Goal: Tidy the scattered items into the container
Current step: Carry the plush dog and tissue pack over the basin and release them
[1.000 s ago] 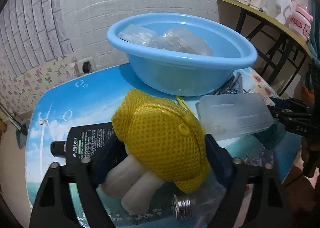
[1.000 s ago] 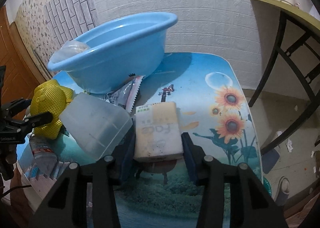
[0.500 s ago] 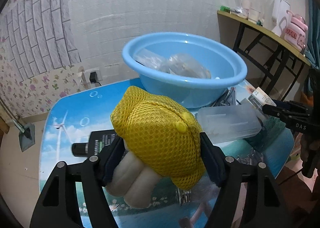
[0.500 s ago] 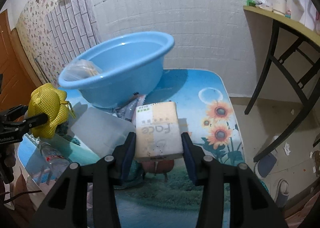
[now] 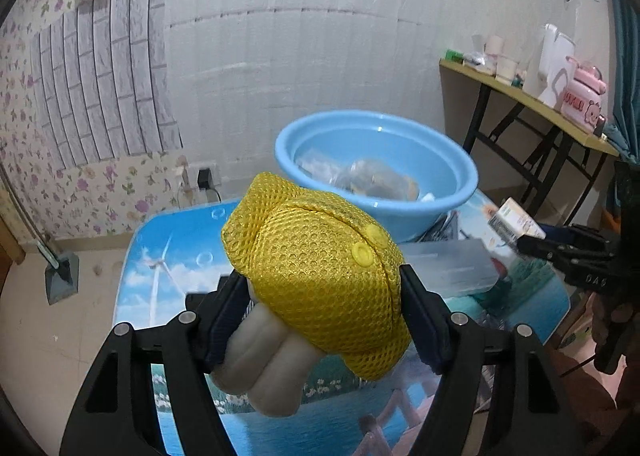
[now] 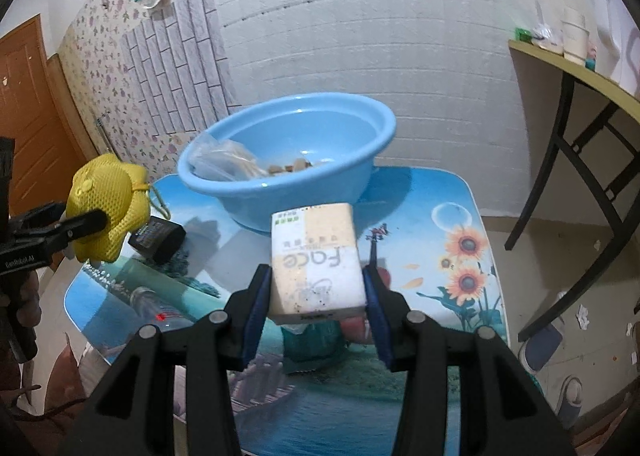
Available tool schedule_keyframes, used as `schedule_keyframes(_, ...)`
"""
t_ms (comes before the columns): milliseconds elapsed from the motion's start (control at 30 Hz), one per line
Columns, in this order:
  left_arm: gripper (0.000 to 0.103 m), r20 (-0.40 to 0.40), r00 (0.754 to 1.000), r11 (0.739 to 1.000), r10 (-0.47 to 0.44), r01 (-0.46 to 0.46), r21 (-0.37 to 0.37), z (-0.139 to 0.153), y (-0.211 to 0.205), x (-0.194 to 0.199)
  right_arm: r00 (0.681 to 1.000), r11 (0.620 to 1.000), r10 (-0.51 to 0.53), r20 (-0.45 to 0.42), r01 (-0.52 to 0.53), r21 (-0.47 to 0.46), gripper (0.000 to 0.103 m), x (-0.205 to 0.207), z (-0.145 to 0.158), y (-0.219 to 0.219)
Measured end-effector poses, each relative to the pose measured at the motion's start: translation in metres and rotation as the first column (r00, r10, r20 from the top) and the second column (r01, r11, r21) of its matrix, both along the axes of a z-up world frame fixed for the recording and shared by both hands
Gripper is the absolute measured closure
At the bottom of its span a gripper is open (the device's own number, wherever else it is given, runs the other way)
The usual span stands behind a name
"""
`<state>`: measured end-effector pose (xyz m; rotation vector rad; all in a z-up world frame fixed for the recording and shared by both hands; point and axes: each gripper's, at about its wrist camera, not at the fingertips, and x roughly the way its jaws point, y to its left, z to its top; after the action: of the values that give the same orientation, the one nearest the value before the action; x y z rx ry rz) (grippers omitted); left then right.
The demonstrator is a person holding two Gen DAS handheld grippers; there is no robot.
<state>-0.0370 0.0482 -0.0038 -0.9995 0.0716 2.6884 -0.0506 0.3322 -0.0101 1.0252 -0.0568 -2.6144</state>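
Note:
My left gripper (image 5: 324,316) is shut on a yellow mesh sponge (image 5: 316,272) with a white padded underside, held up off the table. From the right wrist view the same sponge (image 6: 106,212) hangs at the far left. My right gripper (image 6: 318,288) is shut on a tissue pack (image 6: 316,260) printed "Face", also lifted; it shows at the right edge of the left wrist view as the tissue pack (image 5: 516,222). The blue basin (image 5: 376,164), also seen as the basin (image 6: 288,164), stands at the table's back with clear bags and small bits inside.
On the picture-printed table (image 6: 440,224) lie a black bottle (image 6: 158,238), a clear plastic bottle (image 6: 160,304) and a frosted plastic box (image 5: 456,268). A side table (image 5: 532,104) with cups and a pink box stands at the right. White brick wall behind.
Both grippers have risen with their loads; the table and basin now sit lower and farther off. The left jaws drew closer on the sponge between the first and second frames.

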Motion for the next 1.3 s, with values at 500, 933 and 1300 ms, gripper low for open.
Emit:
schedule_keyframes(500, 0.031, -0.070, 0.995, 0.997, -0.076, 0.075, -0.009, 0.027, 0.035, -0.039, 0.996, 0.998, 0.036, -0.077, -0.039, -0.044, 0.059, -0.026, 0.021, -0.013)
schedule_keyframes(933, 0.030, -0.056, 0.991, 0.991, -0.119, 0.116, -0.061, 0.016, 0.076, -0.086, 0.996, 0.999, 0.044, -0.076, -0.046, -0.029, 0.059, -0.071, 0.012, -0.020)
schedule_keyframes(1300, 0.018, -0.038, 0.992, 0.988, -0.124, 0.120, -0.094, 0.006, 0.087, -0.111, 0.994, 0.997, 0.071, -0.083, -0.073, -0.020, 0.056, -0.096, 0.009, -0.029)
